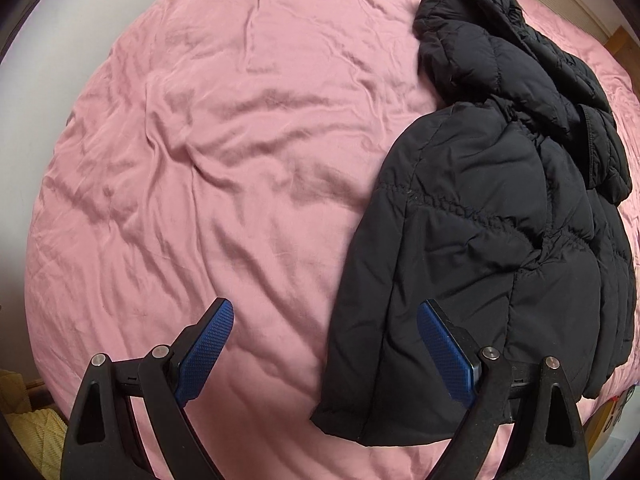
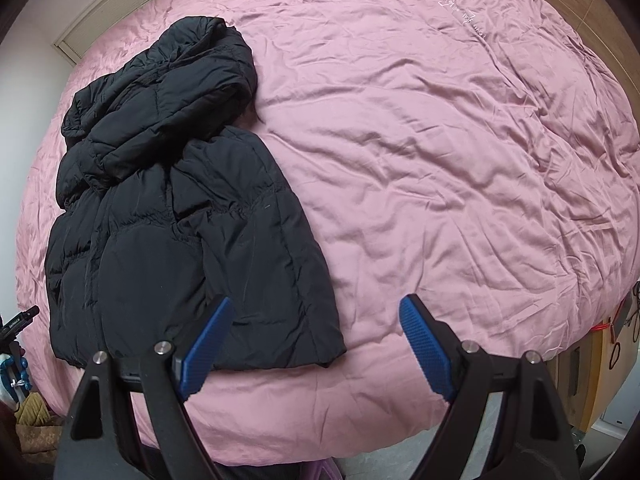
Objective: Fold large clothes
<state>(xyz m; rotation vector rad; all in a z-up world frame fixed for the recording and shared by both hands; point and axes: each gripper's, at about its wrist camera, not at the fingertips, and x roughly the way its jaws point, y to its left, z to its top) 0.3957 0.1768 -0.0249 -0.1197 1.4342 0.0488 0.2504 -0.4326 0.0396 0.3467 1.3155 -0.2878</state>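
Left gripper [image 1: 325,322] fingers are seen spread wide with nothing between the blue pads but pink bedcover; the right-hand pad in the left wrist view is overlapping the near-left part of the black puffer jacket [image 1: 500,216] in the picture, though contact cannot be told and a gap above the cloth is judged likely. Right gripper [image 2: 316,320] fingers are likewise held wide apart and empty, with the left-hand pad seen over the jacket's lower hem corner and the other pad over bare cover. The jacket is laid on the bed [image 2: 440,140], already doubled lengthwise by the look of it, hem toward the grippers, hood bunched at the far end, one sleeve apparently draped along its length. In the left wrist view it is found to the right of the fingers; in the right wrist view to the left, so it is judged to lie between the two grippers. Handling is judged as follows: light for its bulk, soft, puffy, springy under pressure, shell fabric smooth and likely slippery, so a shallow pinch is expected to slide off. A hold is best taken at the stitched hem or at a quilted seam, where the layers are thinner and flatter, one corner per gripper. Both near hem corners are judged reachable. Folds are expected to spring back unless pressed down. The crumpled cover could be pinched along with the jacket.
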